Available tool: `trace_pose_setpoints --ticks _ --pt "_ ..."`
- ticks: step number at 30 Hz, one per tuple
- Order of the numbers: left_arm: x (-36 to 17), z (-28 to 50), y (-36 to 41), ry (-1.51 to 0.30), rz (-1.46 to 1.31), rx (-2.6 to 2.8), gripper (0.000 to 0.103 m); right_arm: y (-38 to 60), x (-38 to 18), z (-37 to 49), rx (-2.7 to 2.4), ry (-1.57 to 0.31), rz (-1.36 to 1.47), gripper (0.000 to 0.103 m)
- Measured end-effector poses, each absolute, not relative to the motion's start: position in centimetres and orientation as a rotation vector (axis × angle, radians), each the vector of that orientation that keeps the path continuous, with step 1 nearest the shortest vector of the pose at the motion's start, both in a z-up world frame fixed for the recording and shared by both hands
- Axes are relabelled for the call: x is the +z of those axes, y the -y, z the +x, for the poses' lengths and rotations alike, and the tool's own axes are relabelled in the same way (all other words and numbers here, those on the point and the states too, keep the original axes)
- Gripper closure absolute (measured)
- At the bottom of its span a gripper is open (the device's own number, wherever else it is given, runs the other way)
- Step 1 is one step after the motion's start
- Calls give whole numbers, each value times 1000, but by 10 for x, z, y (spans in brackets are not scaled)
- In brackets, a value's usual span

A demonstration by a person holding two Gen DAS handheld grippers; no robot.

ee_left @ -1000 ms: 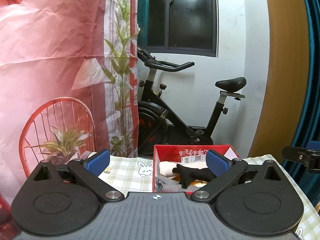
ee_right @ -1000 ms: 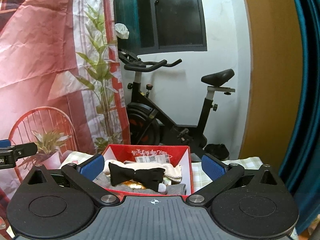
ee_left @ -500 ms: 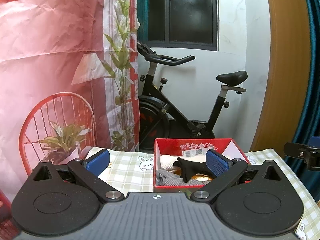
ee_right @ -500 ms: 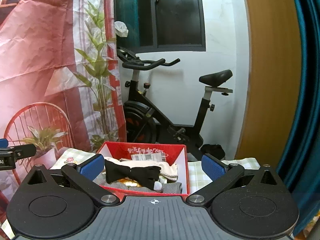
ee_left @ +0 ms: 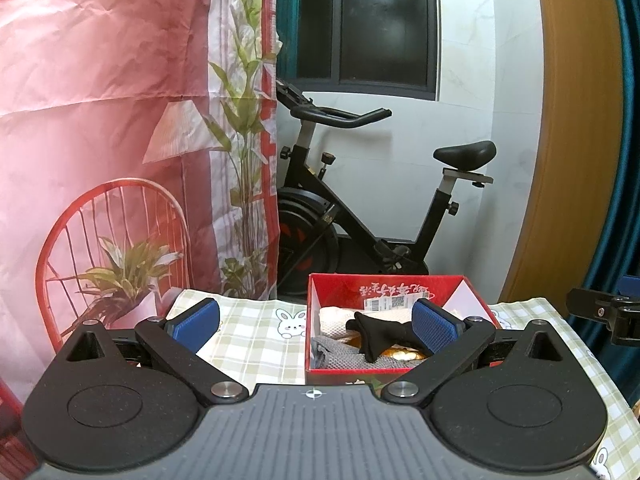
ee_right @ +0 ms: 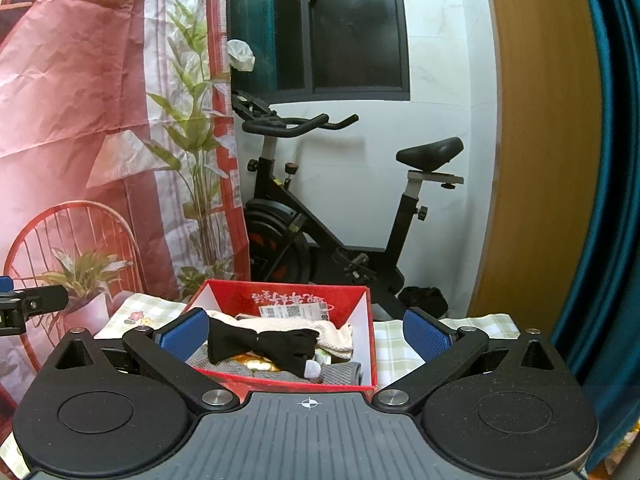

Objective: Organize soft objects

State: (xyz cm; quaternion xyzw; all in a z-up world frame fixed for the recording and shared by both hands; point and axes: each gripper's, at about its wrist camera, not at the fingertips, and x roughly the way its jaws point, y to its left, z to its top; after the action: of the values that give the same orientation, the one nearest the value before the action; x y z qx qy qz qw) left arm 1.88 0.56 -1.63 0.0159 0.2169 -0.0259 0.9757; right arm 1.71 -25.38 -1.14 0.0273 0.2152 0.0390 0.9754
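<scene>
So both grippers are hovering with jaws wide apart, nothing in them: left gripper and right gripper. Just beyond them the red box is sitting on the checked cloth, soft stuff piled inside, a black glove lying on top. I'd drop onto its narrow middle, not the edges. Far behind, an exercise bike is standing.

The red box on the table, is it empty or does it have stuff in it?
It has things in it. The red box holds a black glove lying on top of cream and grey cloth.
</scene>
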Motion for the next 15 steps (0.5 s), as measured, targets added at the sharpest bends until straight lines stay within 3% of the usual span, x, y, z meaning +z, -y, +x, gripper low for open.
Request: trace_pose_setpoints --ticks 15 --pt "-19 20 -5 -448 25 -56 0 256 -19 22 76 -439 47 0"
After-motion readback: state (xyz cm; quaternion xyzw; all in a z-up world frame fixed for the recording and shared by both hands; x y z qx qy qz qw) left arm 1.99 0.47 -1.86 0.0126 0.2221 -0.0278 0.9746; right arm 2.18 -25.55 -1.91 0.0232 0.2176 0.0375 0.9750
